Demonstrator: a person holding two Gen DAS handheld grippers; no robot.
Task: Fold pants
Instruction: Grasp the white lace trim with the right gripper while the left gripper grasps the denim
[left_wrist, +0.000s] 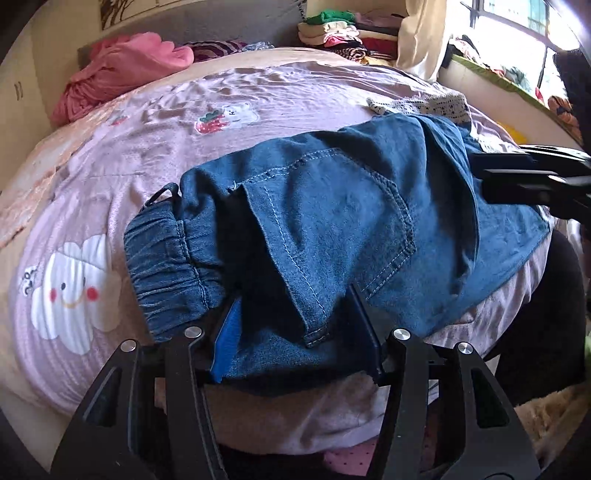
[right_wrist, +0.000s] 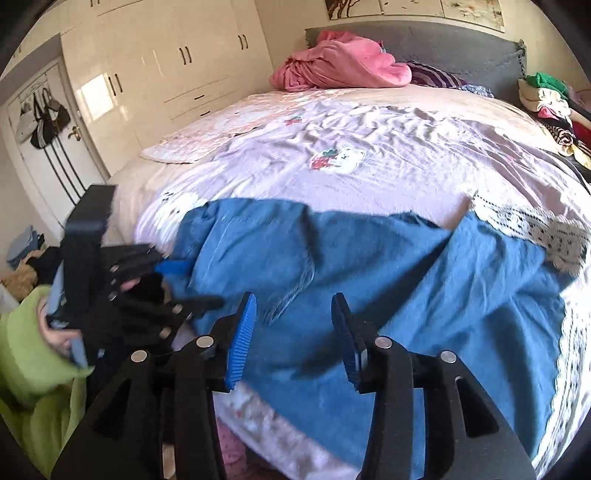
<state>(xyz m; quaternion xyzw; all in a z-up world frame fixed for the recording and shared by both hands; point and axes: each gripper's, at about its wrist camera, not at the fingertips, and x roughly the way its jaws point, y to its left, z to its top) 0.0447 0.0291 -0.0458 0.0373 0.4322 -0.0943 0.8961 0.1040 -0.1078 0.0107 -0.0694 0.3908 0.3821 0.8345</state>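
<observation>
Nearest the lens in the left wrist view, the left gripper (left_wrist: 295, 332) has its black, blue-padded jaws set wide apart on either side of a thick fold of the blue denim pants (left_wrist: 332, 206). The cloth fills the gap, but whether the pads actually pinch it cannot be told. The pants lie bunched across the near edge of the bed's pale lilac cartoon-print quilt (left_wrist: 147, 155), back pocket uppermost, with the gathered elastic cuff (left_wrist: 166, 254) just left of the left gripper.

In the right wrist view, the right gripper (right_wrist: 293, 332) hovers over the pants (right_wrist: 369, 266) with jaws wide open, holding nothing. The picture is motion-blurred, so contact with the cloth cannot be judged. A white crocheted lace cloth (right_wrist: 535, 229) lies partly under the pants' far right corner.

The step appears to be gripping the near edge for a fold. To do it well, the left jaws should probably close on the whole layered thickness beside the cuff, not just the top layer. The right gripper would do best to take the same edge further along the pants. Both should then lift evenly so the denim travels flat, leaving the lace cloth behind.
</observation>
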